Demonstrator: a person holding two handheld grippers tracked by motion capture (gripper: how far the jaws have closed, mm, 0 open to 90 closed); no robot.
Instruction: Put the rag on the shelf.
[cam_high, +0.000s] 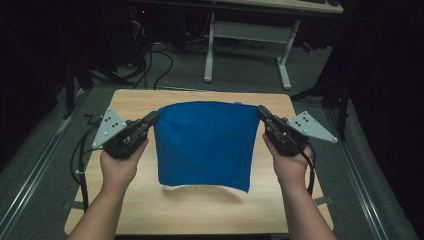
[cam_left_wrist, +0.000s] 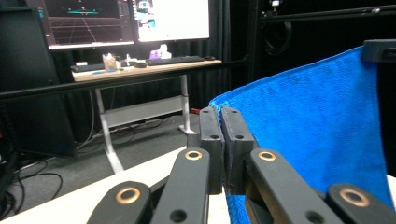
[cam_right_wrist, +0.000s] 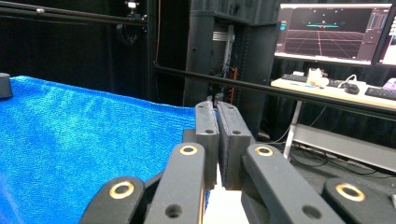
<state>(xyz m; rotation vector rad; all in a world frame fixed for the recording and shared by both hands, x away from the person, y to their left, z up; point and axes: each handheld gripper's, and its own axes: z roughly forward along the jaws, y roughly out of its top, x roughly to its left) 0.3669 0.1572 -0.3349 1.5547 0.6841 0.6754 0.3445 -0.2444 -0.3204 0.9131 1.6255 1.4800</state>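
Blue cloth (cam_high: 205, 142) hangs slack above the counter (cam_high: 200, 210), its free lower hem drooping nearest me, soft and light. My left gripper (cam_high: 150, 119) and right gripper (cam_high: 262, 113) each have jaws clenched on a top corner, the best hold.

Right gripper (cam_right_wrist: 217, 109): jaws clamped together on the corner of the blue cloth (cam_right_wrist: 79, 144). Cloth spreads left, hanging taut. Other gripper's tip (cam_right_wrist: 4, 85) at its far left edge. Behind, right: desk (cam_right_wrist: 336, 91), monitor (cam_right_wrist: 334, 32), keyboard (cam_right_wrist: 379, 92).
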